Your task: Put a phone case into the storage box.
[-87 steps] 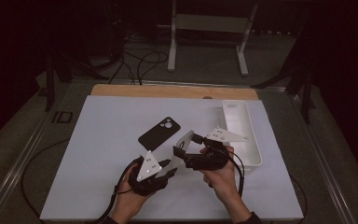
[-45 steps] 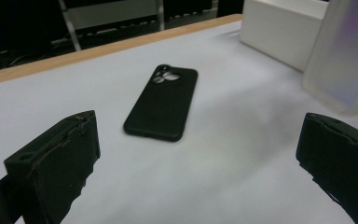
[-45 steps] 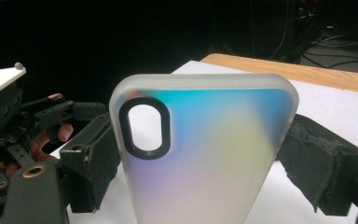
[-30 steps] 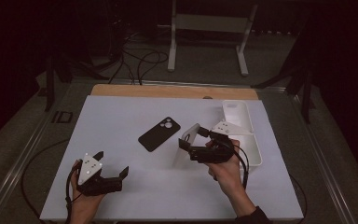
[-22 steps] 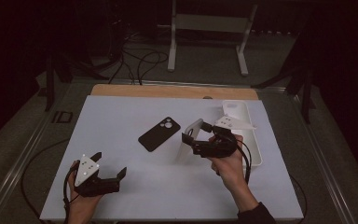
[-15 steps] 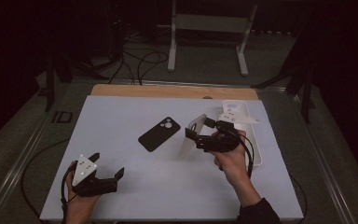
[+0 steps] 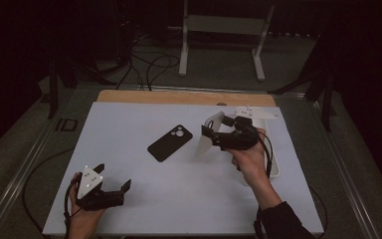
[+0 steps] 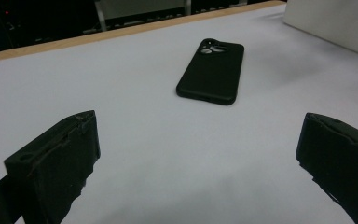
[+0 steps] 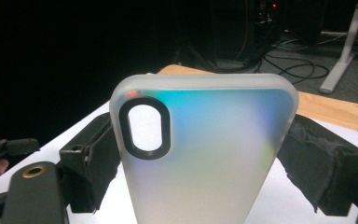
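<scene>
My left gripper has pulled away from the middle to the table's near left corner, jaws empty. My right gripper has carried the frosted translucent phone case up and farther from me, over the white tray.

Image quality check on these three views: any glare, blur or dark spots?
High view: dim, with surroundings near black, the white table evenly lit and the black phone sharp. Left gripper view: the phone is in focus and the near jaws are soft. Right gripper view: a rainbow sheen lies on the frosted case against a dark background.
</scene>
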The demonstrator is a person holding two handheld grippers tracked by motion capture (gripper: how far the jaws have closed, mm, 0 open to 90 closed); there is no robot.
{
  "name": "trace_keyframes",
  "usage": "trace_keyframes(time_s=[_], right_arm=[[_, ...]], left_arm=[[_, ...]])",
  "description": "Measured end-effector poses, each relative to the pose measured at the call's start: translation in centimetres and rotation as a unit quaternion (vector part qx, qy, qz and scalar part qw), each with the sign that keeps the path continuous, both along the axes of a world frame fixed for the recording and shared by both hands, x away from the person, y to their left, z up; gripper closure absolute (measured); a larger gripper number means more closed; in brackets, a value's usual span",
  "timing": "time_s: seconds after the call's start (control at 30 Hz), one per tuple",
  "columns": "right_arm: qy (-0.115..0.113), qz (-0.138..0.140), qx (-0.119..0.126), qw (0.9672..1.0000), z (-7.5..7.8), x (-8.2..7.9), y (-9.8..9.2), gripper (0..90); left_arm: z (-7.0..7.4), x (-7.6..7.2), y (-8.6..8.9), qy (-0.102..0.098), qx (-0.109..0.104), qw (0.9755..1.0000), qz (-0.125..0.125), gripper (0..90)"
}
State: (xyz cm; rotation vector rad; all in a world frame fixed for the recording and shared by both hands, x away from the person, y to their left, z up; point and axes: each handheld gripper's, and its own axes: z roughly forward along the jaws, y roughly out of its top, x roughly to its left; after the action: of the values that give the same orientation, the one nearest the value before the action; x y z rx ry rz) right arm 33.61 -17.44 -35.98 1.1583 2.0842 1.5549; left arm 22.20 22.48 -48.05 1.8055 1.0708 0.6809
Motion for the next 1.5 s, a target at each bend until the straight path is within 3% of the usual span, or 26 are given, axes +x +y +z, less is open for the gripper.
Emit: trace_keyframes(time_s=[0.87,1.43,1.5], right_arm=[[-0.002,-0.071,-0.034,0.9969,1.5,4.9,-2.9,16.9],[0.000,-0.134,-0.046,0.9900,2.4,7.7,-5.8,16.9],[0.003,-0.146,-0.051,0.9879,2.3,8.3,-6.3,16.9]], left_arm=[[-0.1,0.0,0.1,0.003,0.002,1.0000,0.006,0.0],[-0.1,0.0,0.1,0.002,0.004,1.0000,0.008,0.0],[-0.1,0.0,0.1,0.002,0.002,1.0000,0.008,0.0]])
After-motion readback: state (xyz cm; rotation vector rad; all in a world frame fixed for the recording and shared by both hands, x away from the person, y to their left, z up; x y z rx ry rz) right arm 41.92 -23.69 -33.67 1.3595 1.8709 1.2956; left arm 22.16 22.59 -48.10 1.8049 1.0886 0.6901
